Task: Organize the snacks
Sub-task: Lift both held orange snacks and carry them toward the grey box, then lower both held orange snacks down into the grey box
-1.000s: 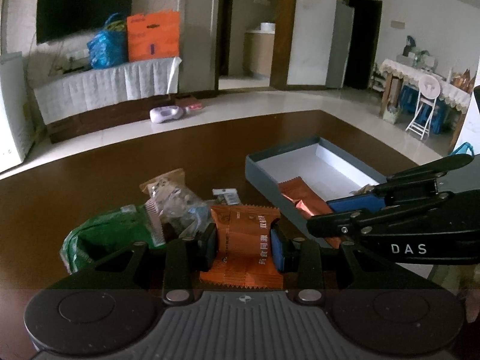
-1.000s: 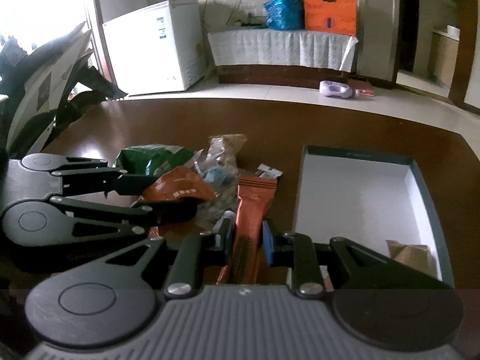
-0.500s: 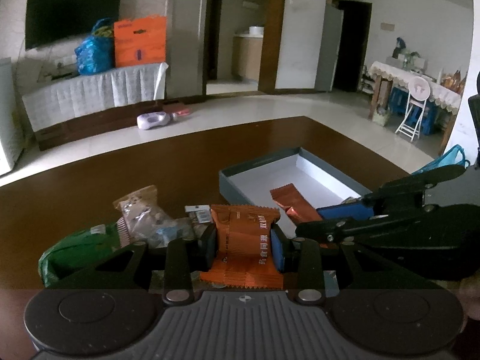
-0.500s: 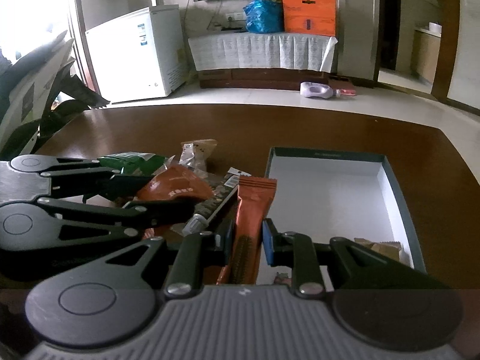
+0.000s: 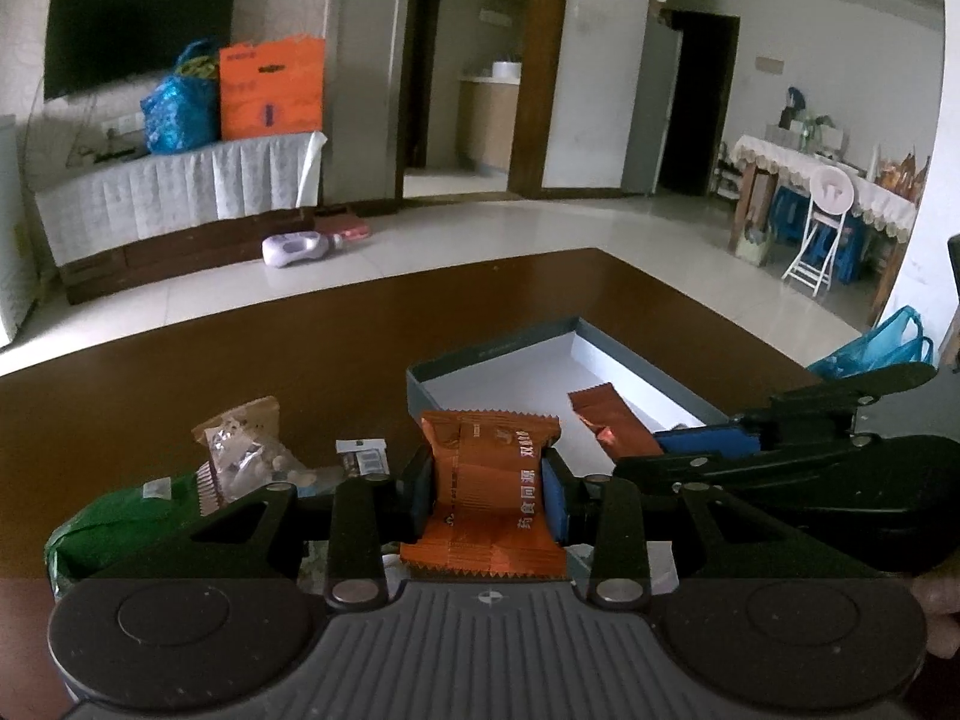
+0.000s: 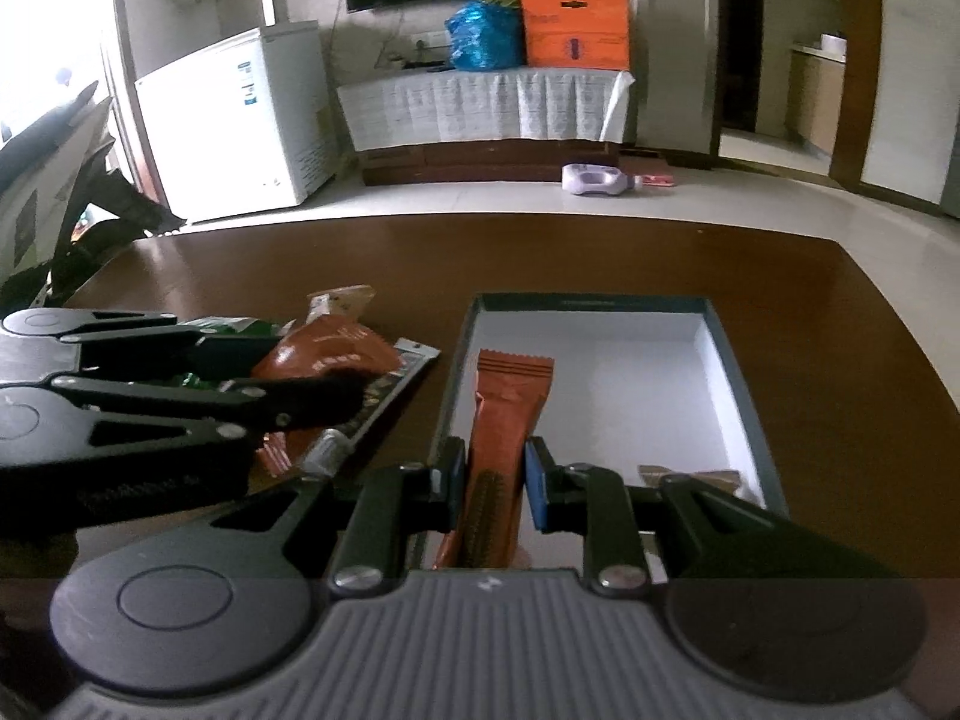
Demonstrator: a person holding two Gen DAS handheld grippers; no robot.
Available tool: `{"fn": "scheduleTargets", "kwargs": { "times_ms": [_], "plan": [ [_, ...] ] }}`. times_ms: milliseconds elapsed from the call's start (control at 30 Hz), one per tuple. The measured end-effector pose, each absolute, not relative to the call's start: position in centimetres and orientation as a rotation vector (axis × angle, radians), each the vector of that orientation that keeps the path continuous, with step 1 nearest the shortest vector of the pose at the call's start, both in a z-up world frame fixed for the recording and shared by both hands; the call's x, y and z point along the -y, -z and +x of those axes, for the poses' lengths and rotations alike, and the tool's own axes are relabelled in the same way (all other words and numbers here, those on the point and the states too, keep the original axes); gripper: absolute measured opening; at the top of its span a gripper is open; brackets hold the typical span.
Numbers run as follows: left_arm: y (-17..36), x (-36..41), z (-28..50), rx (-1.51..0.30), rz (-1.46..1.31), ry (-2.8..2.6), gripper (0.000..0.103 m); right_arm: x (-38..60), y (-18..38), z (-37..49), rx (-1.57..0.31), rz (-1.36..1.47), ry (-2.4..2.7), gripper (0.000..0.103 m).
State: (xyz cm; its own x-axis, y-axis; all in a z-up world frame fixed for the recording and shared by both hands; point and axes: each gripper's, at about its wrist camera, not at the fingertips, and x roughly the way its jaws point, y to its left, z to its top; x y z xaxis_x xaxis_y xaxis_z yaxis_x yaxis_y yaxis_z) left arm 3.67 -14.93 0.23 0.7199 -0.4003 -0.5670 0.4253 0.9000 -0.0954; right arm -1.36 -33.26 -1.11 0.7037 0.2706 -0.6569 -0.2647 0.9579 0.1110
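My left gripper [image 5: 489,495] is shut on a wide orange snack packet [image 5: 489,480] and holds it above the table, just left of the open grey box [image 5: 492,354]. My right gripper [image 6: 495,480] is shut on a long orange snack packet [image 6: 507,414] and holds it over the box's near left part [image 6: 738,384]. That long packet also shows in the left wrist view [image 5: 606,417], inside the box. A small brown packet [image 6: 690,476] lies in the box's near right corner.
A pile of loose snacks lies left of the box: a green bag [image 5: 126,519], a clear packet [image 5: 246,450] and a small labelled sachet [image 5: 363,456]. The dark wooden table [image 6: 600,258] ends at a tiled floor beyond.
Both grippers have moved right towards the box with their packets. The right gripper's long packet now hangs over the box's interior instead of over the table beside it.
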Motion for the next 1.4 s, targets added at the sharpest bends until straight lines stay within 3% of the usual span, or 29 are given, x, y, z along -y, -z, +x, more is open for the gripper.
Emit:
{"fn": "scheduleTargets", "kwargs": {
  "times_ms": [1400],
  "plan": [
    [2.0,22.2,5.8,-0.658,0.07,0.541,0.037,39.3,3.1,-1.4,-0.776,0.006,-0.163,0.021]
  ]
}}
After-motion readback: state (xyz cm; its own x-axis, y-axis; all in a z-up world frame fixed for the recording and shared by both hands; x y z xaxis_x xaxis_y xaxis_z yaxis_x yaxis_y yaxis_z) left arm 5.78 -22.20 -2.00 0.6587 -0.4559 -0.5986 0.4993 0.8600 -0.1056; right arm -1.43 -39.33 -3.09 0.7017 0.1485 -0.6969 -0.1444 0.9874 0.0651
